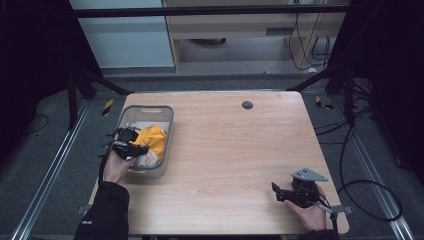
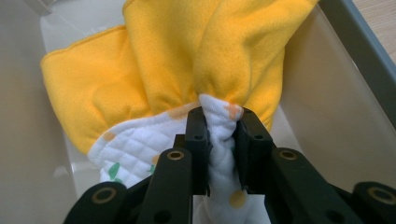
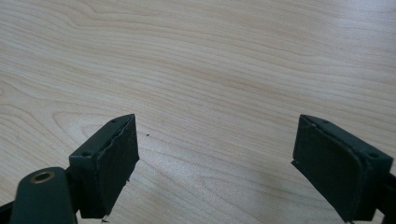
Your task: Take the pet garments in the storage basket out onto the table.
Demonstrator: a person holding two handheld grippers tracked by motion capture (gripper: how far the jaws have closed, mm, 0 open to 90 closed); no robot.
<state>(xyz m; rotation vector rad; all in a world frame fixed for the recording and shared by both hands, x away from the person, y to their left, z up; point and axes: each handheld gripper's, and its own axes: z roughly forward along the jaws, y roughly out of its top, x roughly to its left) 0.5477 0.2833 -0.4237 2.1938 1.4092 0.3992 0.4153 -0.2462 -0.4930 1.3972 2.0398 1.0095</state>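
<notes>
My left gripper (image 2: 219, 135) is clamped on a fold of the white quilted cloth (image 2: 219, 154), its jaws pinching the fabric between them. A yellow cloth (image 2: 187, 60) bunches directly above and behind that fold, touching it. Both cloths lie inside the grey bin (image 1: 165, 117) at the table's (image 1: 240, 150) left edge. My right gripper (image 3: 215, 163) hovers with jaws spread wide over bare wood, well apart from the bin, near the table's right front corner.

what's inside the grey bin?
A yellow cloth and a white quilted cloth, which the left gripper pinches. The bin floor beneath them is hidden.
</notes>
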